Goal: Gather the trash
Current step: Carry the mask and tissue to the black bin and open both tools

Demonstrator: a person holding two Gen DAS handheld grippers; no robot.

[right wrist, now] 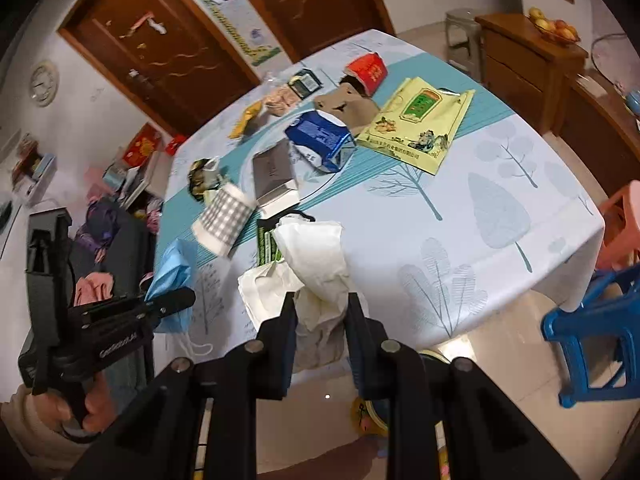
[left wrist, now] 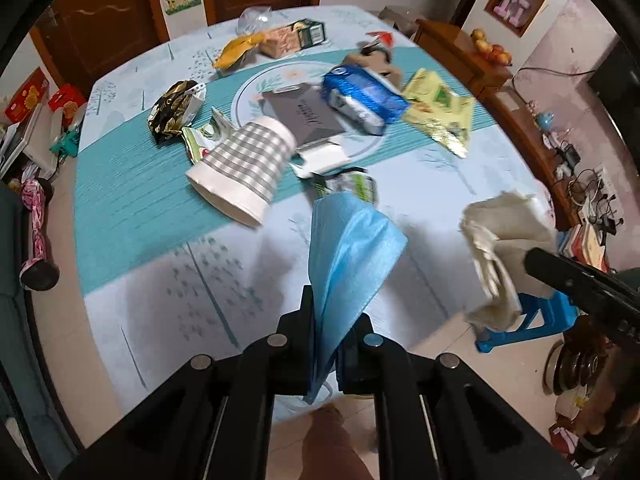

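My left tongs (left wrist: 334, 334) are clenched on a light blue pleated face mask (left wrist: 352, 256), which hangs free above the near part of the counter (left wrist: 160, 272), a round one under a pale cloth printed with trees and a teal band. My right tongs (right wrist: 320, 300) are clamped on a crumpled off-white paper tissue (right wrist: 316, 264), also held clear of the cloth at the near edge, over the tiled floor (right wrist: 504, 332). In the left wrist view the tissue sits to the right of the mask, well apart from it.

Plenty of rubbish lies on the counter. Nearest, left of centre, a white paper cup with grey checks (left wrist: 244, 168) lies on its side, mouth toward me. Just beyond it rests a flat grey cardboard box (left wrist: 308, 114), and touching that on its right a crushed blue and white carton (left wrist: 362, 98). Further right lies a flat yellow foil pouch with a green label (left wrist: 438, 110). To the left of the cup is a scrunched black and gold wrapper (left wrist: 174, 110). A green and white wrapper (left wrist: 354, 186) lies just behind the mask. At the far side I see a yellow snack bag (left wrist: 236, 50), a pink patterned box (left wrist: 282, 40) and a brown cardboard scrap (right wrist: 348, 106) with a red packet (right wrist: 368, 70) beside it
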